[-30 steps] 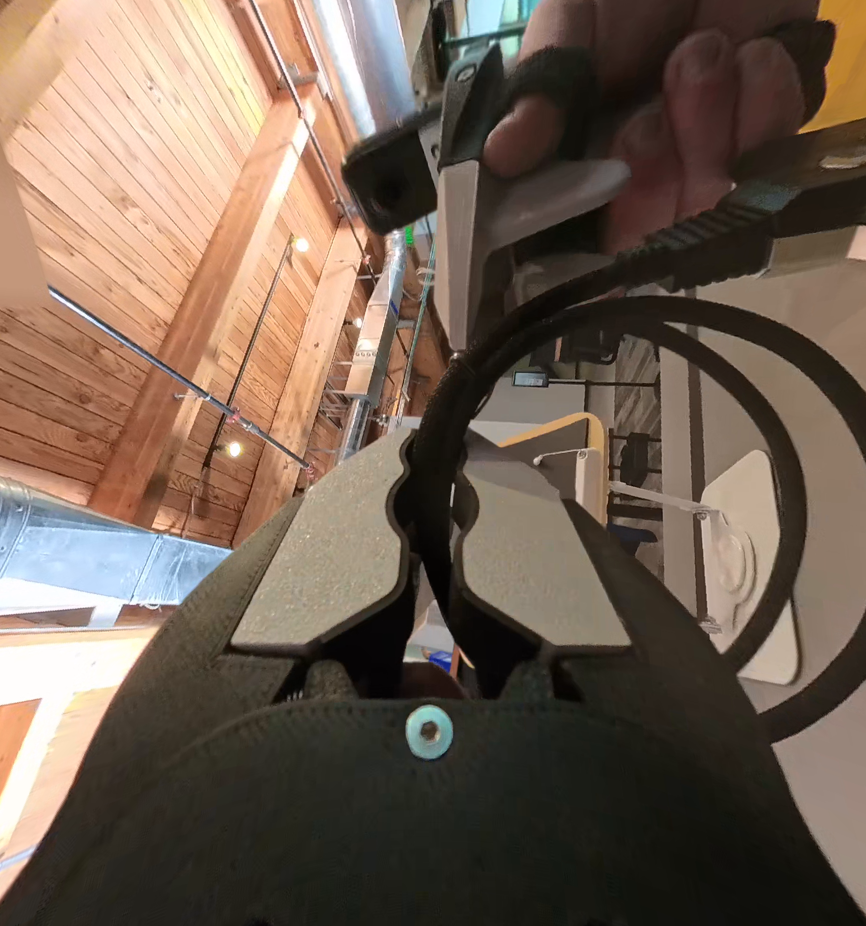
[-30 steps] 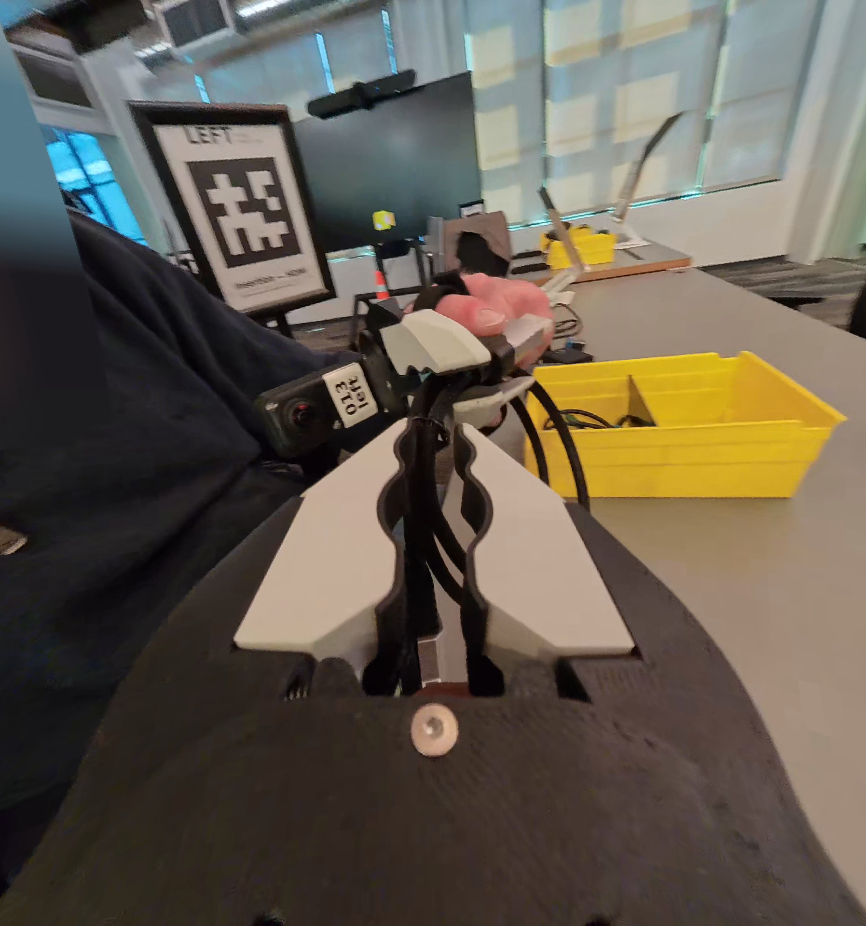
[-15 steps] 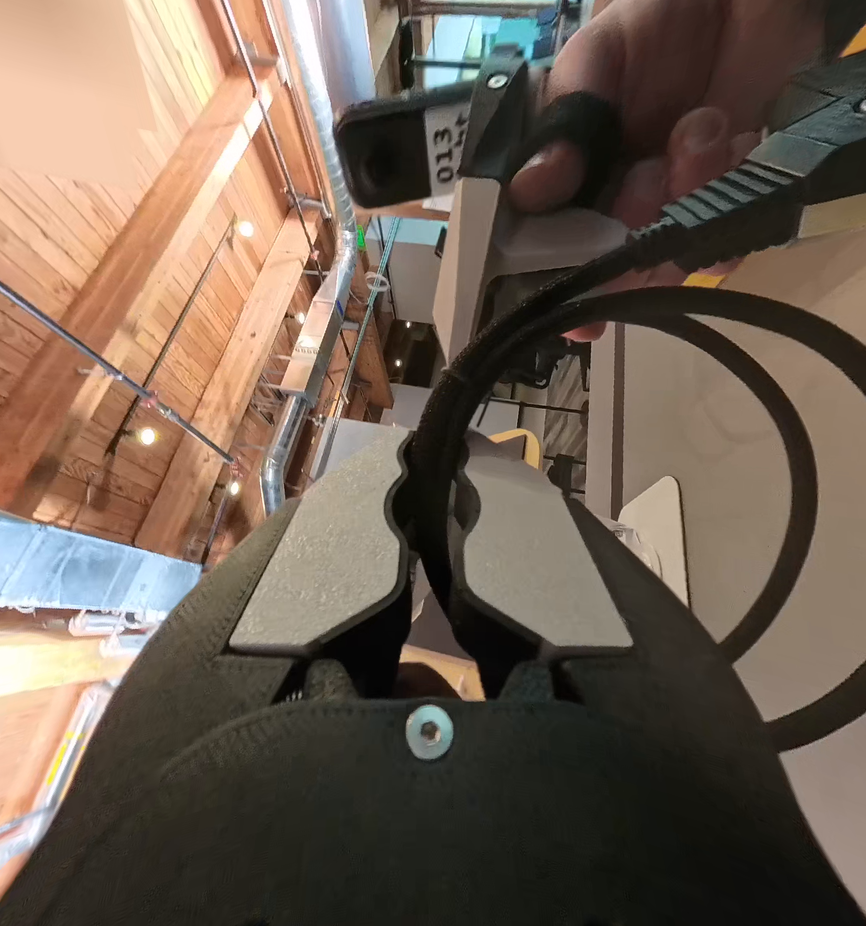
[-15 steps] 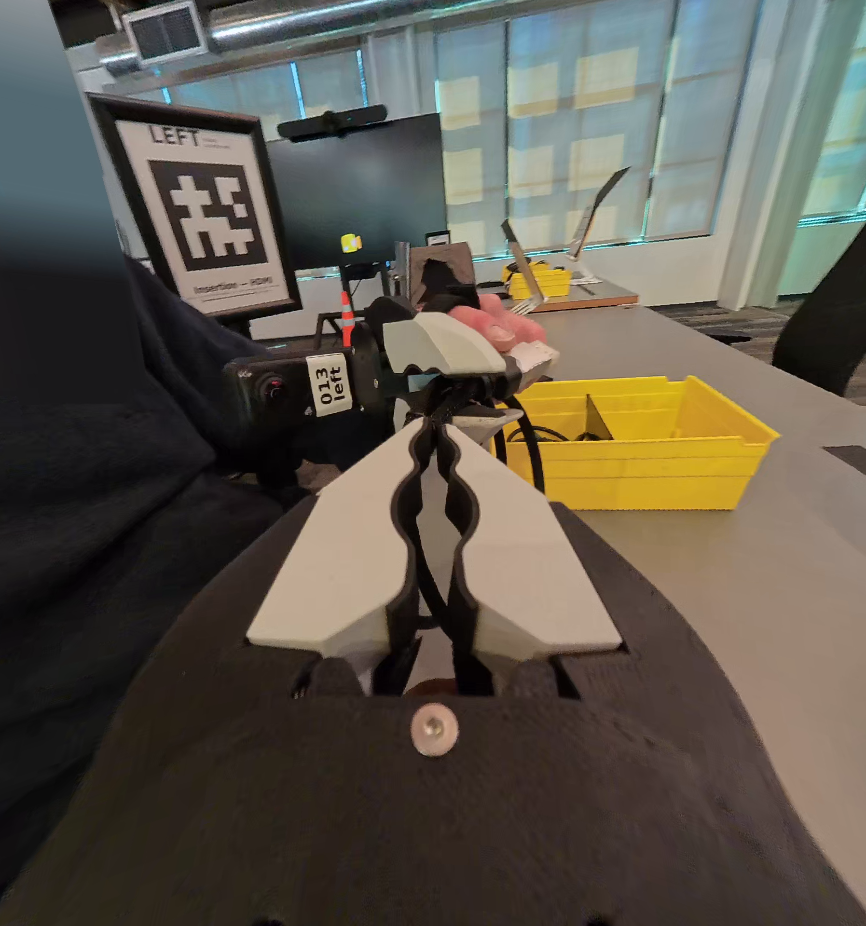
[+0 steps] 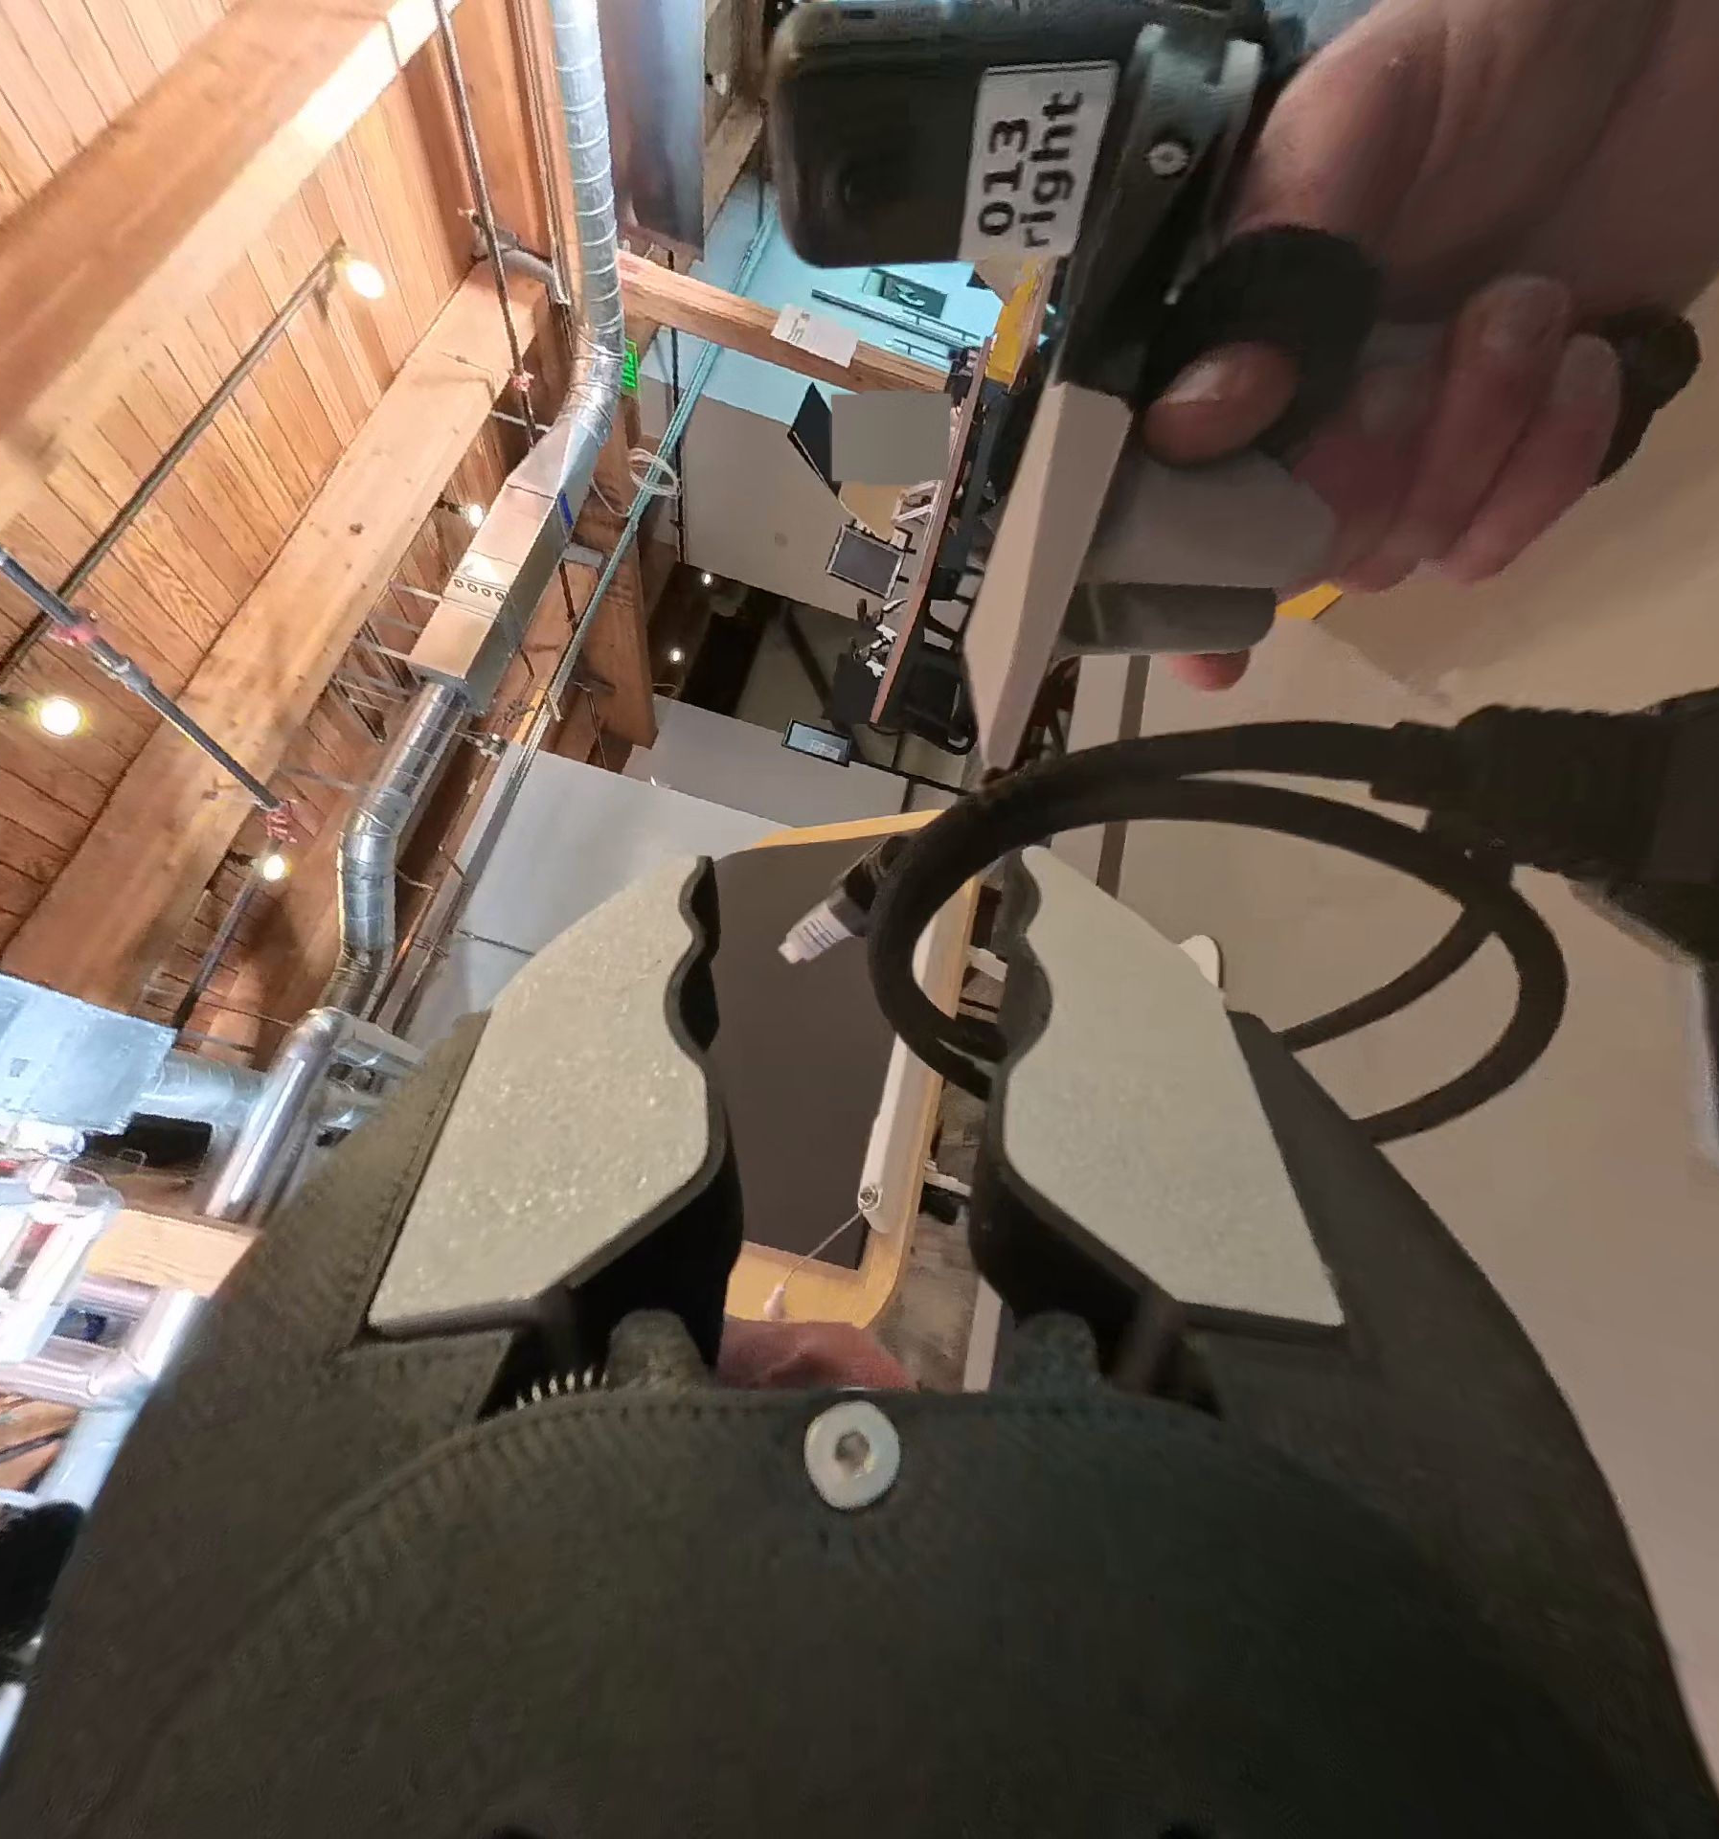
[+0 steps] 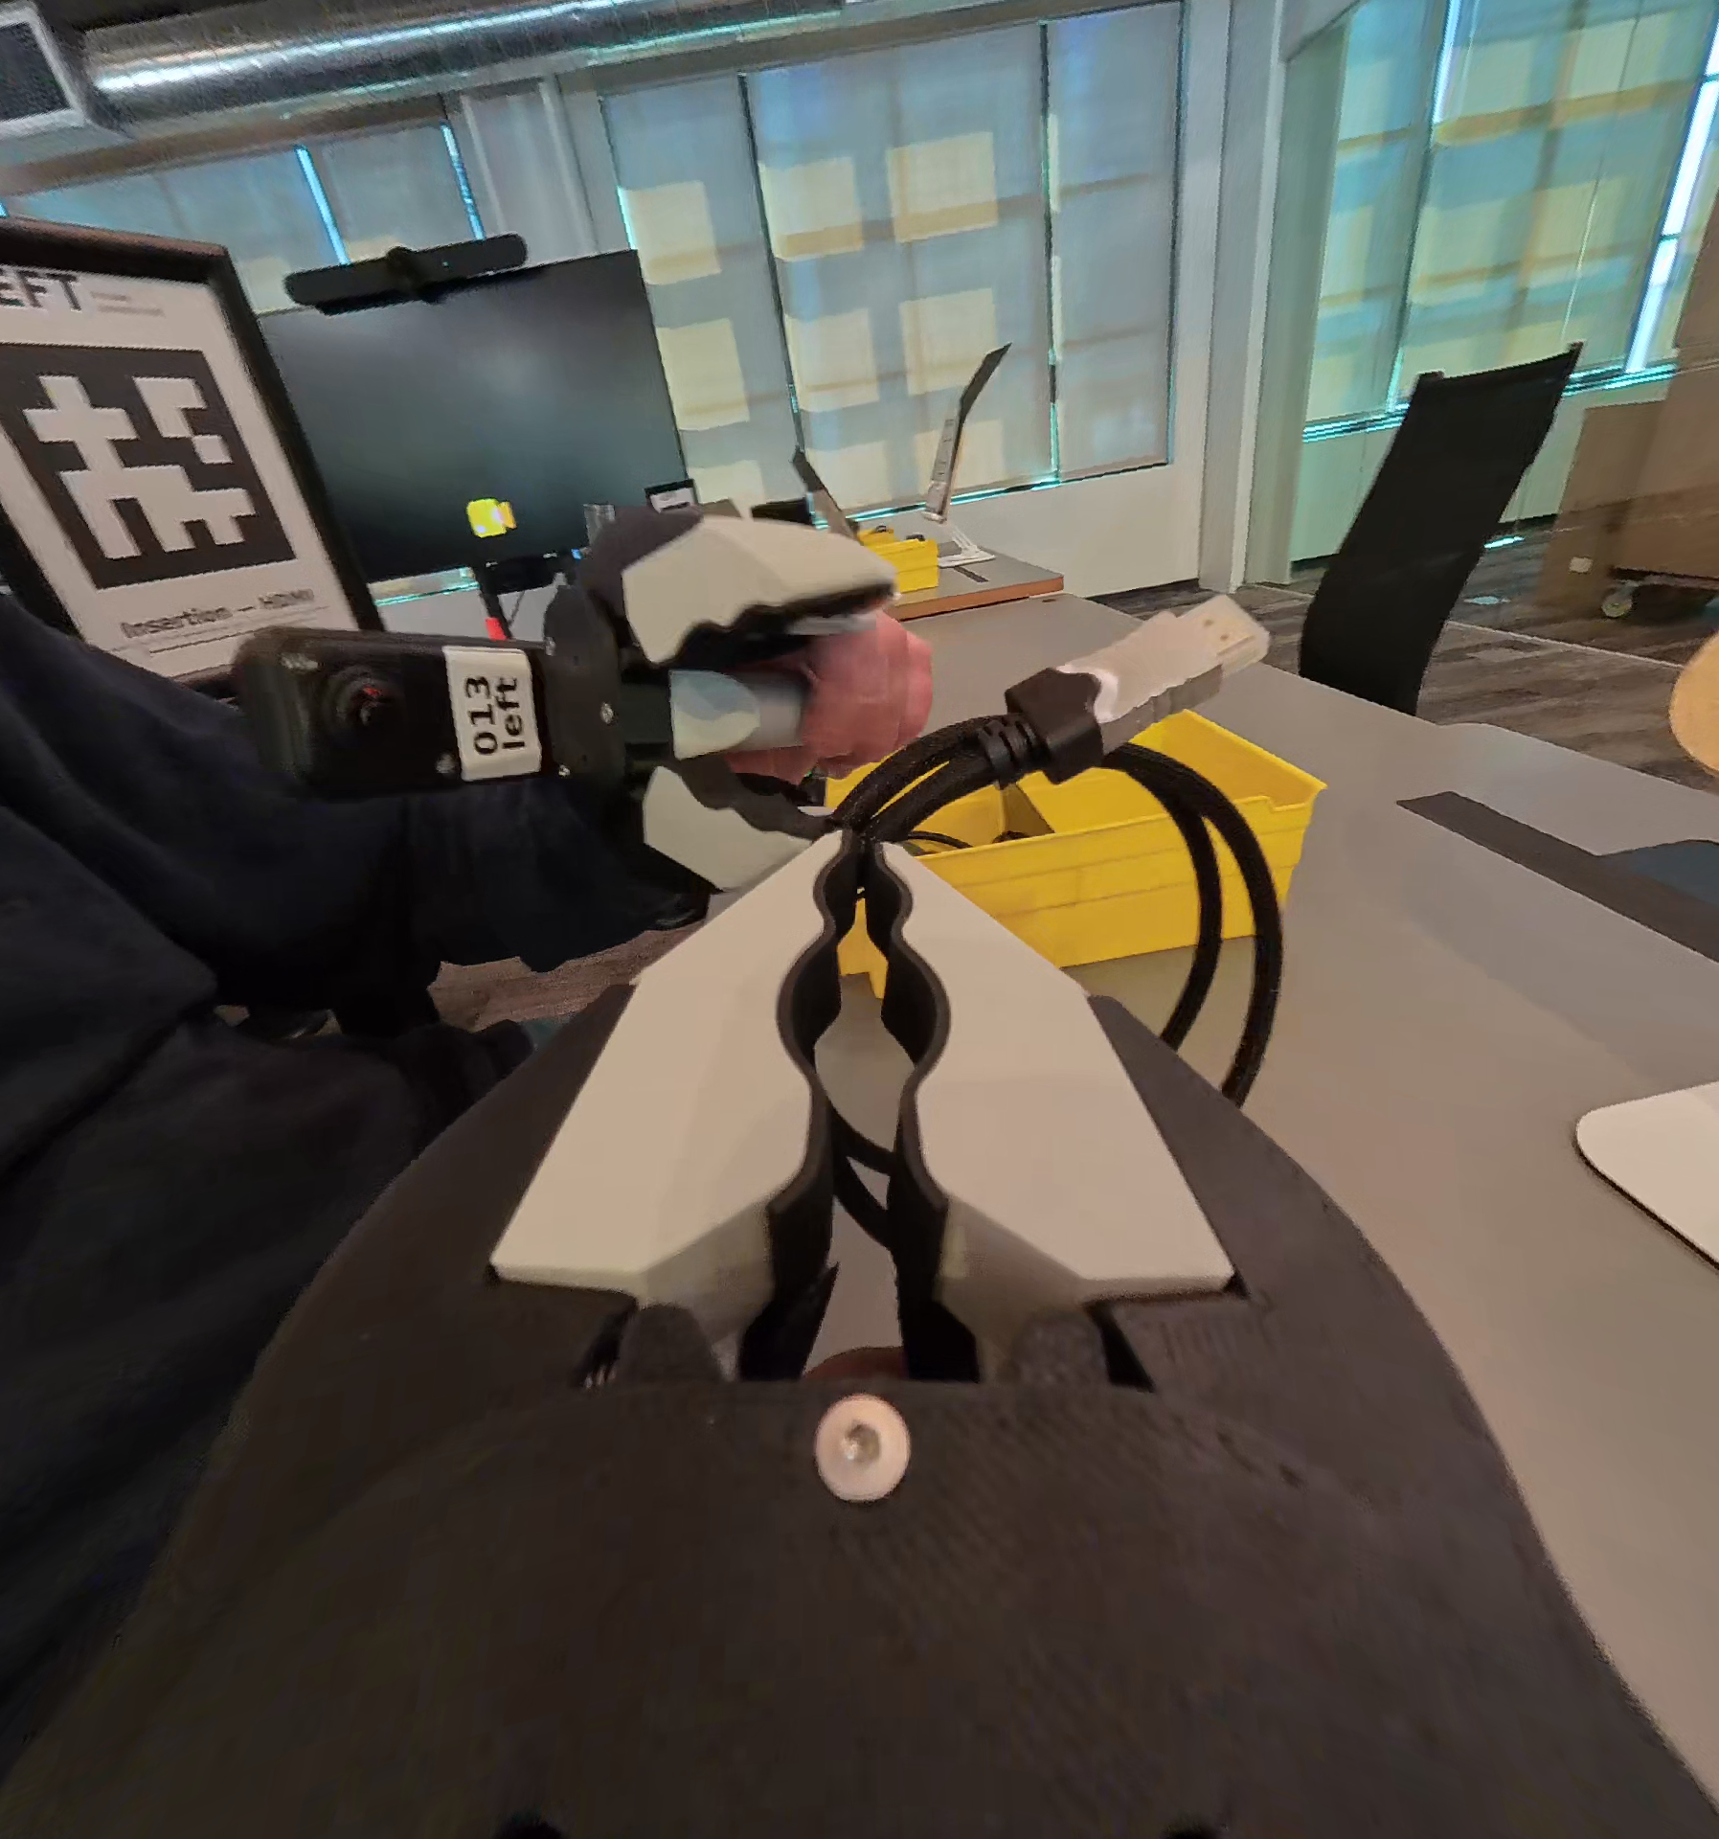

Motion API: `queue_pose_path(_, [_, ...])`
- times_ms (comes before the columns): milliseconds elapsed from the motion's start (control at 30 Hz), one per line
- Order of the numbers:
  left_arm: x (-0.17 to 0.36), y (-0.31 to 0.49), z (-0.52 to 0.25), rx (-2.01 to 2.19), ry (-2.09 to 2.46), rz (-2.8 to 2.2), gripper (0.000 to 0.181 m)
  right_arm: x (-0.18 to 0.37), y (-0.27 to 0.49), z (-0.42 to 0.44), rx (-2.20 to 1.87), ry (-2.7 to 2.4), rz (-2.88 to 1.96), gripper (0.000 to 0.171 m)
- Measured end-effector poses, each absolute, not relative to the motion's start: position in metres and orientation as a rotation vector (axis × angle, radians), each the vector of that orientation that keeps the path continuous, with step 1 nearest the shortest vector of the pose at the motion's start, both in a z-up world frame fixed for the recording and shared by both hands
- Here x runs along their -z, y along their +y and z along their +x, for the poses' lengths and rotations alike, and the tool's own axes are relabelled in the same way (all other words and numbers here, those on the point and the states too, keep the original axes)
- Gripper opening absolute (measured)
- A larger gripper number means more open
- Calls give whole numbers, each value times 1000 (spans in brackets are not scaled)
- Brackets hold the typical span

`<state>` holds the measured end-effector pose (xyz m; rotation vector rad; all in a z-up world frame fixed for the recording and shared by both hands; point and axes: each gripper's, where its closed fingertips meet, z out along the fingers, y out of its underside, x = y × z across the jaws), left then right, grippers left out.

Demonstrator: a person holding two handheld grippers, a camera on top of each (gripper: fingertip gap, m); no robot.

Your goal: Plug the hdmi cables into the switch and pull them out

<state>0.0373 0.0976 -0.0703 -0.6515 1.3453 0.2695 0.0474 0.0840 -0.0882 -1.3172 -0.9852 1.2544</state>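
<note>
R gripper (image 6: 860, 876) has its fingers pinched together at the tips on a coiled black braided HDMI cable (image 6: 1243, 896); coil hangs to the right of the fingers, above the grey table (image 6: 1432, 1144); the cable's plug (image 6: 1149, 662), grey shell w/ gold metal end, sticks up and away from the grip point, free in the air; L gripper (image 5: 860, 955) has fingers wide apart, nothing clamped btwn them; in the left wrist view a loop of the same cable (image 5: 1173, 796) passes across the tip of that gripper's right finger (image 5: 1134, 1115), touching or just in front, can't tell which; plug strain relief at that view's right edge, blurred. In the right wrist view the L gripper (image 6: 736, 716) sits just beyond the pinch point, held by a hand (image 6: 855, 687), w/ a camera (image 6: 358, 707) on its side bearing a white label; yellow divided bin (image 6: 1183, 856) on the table behind the cable, some thin dark wire inside it; white pad corner (image 6: 1691, 1174) on the table at right; framed marker sign (image 6: 129, 448) and dark monitor (image 6: 477, 408) farther back; black chair (image 6: 1432, 517) by the windows. HDMI switch not made out in either view.
</note>
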Motion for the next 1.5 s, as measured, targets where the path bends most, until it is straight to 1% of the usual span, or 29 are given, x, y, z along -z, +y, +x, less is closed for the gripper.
queue_pose_path(67, [76, 98, 41, -338, 1381, -630, 47, 88, 79, 45, -1266, -1006, -1316, 0])
queue_pose_path(167, [85, 96, 44, -445, 1432, -571, 27, 87, 78, 44, -1262, -1004, -1328, 0])
queue_pose_path(200, [86, 95, 44, -443, 1435, -569, 23, 86, 77, 44, -1262, -1004, -1332, 0])
queue_pose_path(333, [88, 96, 44, -433, 1455, -589, 18, 87, 71, 42, -1232, -1053, -1334, 0])
queue_pose_path(433, [95, 96, 43, -404, 1492, -620, 13, 89, 68, 39, -1108, -1120, -1320, 0])
queue_pose_path(500, [91, 94, 43, -359, 1460, -628, 12, 83, 66, 39, -1123, -1110, -1312, 0])
queue_pose_path(600, [77, 93, 42, -394, 1393, -594, 39, 81, 64, 39, -1184, -1098, -1322, 0])
queue_pose_path(633, [78, 90, 44, -411, 1408, -568, 40, 81, 62, 37, -1217, -1099, -1322, 0])
queue_pose_path(767, [93, 85, 51, -490, 1483, -523, 24, 86, 57, 28, -1262, -1114, -1328, 0])
queue_pose_path(833, [92, 89, 49, -464, 1464, -564, 11, 86, 58, 29, -1252, -1109, -1326, 0])
queue_pose_path(900, [92, 89, 49, -401, 1460, -605, 9, 84, 57, 28, -1233, -1114, -1310, 0])
queue_pose_path(1033, [94, 89, 49, -281, 1474, -698, 7, 84, 58, 28, -1078, -1163, -1267, 0])
queue_pose_path(1167, [96, 88, 48, -69, 1469, -811, 7, 81, 61, 26, -735, -1249, -1178, 0])
queue_pose_path(1300, [97, 87, 45, 140, 1468, -929, 7, 74, 57, 28, -114, -1381, -859, 0])
queue_pose_path(1367, [94, 97, 32, 267, 1417, -1029, 7, 69, 59, 38, 118, -1404, -779, 0])
queue_pose_path(1433, [88, 96, 26, 375, 1409, -1069, 7, 59, 56, 44, 67, -1378, -781, 0])
queue_pose_path(1500, [83, 89, 32, 327, 1446, -1026, 7, 50, 54, 44, -129, -1319, -843, 0])
